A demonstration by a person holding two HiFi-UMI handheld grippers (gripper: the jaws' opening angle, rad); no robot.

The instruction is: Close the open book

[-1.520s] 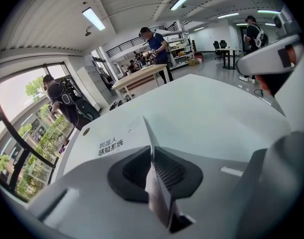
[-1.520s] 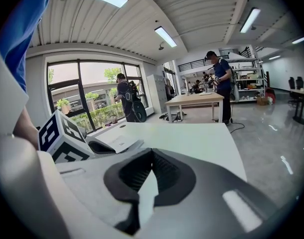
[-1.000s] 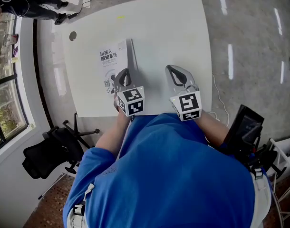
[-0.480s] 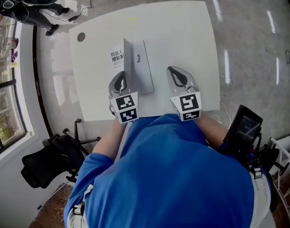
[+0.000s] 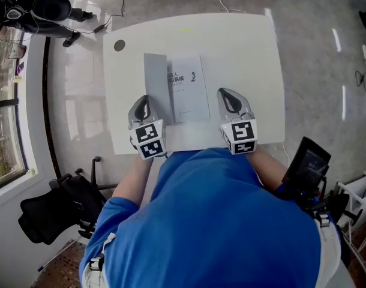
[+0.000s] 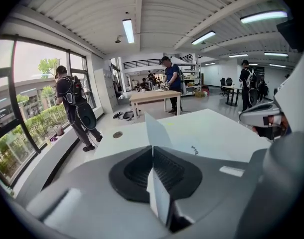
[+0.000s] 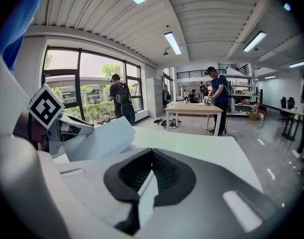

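White book (image 5: 188,89) seen mid-frame on table (image 5: 246,47), not closed yet tbh: grey leaf (image 5: 156,86) raised on its left. Both left tongs (image 5: 142,104) and right tongs (image 5: 229,98) pressed together; left just beside leaf, hold unclear. Leaf left to be laid flat.

The print on the book (image 5: 189,95) is too small to read.

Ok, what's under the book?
Only the white table shows around the book. What lies beneath is covered; the cover, raised in the left gripper, hides its left side too.
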